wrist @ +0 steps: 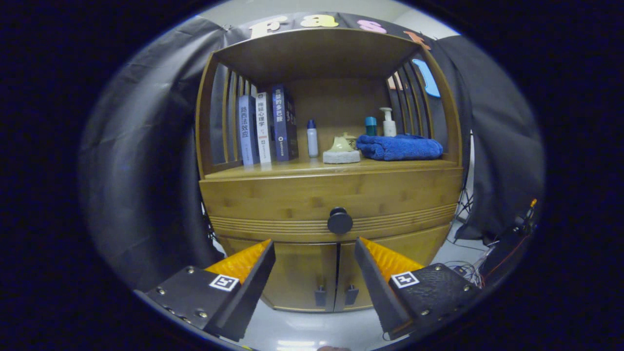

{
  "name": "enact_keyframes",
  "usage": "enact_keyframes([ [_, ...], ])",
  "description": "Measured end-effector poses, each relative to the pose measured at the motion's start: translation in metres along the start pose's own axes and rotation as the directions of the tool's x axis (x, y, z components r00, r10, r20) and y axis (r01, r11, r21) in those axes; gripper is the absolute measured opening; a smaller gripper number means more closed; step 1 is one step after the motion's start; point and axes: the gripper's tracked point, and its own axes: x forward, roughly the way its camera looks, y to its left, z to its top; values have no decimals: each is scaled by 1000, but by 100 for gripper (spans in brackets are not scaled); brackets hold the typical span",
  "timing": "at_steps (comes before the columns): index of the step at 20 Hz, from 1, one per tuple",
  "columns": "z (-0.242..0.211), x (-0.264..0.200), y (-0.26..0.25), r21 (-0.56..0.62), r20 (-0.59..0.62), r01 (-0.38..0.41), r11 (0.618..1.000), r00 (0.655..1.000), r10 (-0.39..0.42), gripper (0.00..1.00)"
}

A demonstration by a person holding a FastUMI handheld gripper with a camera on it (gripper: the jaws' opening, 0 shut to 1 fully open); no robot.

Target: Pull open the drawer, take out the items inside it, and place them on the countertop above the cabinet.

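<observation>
The tool [314, 243] hangs with its fingers spread wide and nothing between them, well short of the cabinet [331, 195]. The drawer [292, 202] is shut, straight ahead and a little above the fingertips, with its round dark knob [340, 220] just beyond the gap between them. That knob looks like the only hold: small, hard, probably smooth, so the fingers should close squarely behind its head. The wooden front looks stiff and likely moderately heavy. The tabletop [292, 168] above already carries books [265, 129] and a blue towel [399, 147]
</observation>
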Motion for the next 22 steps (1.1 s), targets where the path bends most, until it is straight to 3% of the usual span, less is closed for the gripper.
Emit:
enact_keyframes([
  [12, 157, -117, 4, 17, 172, -34, 999, 985, 31, 98],
  [22, 208, -170, 1, 38, 233, -46, 998, 972, 36, 98],
])
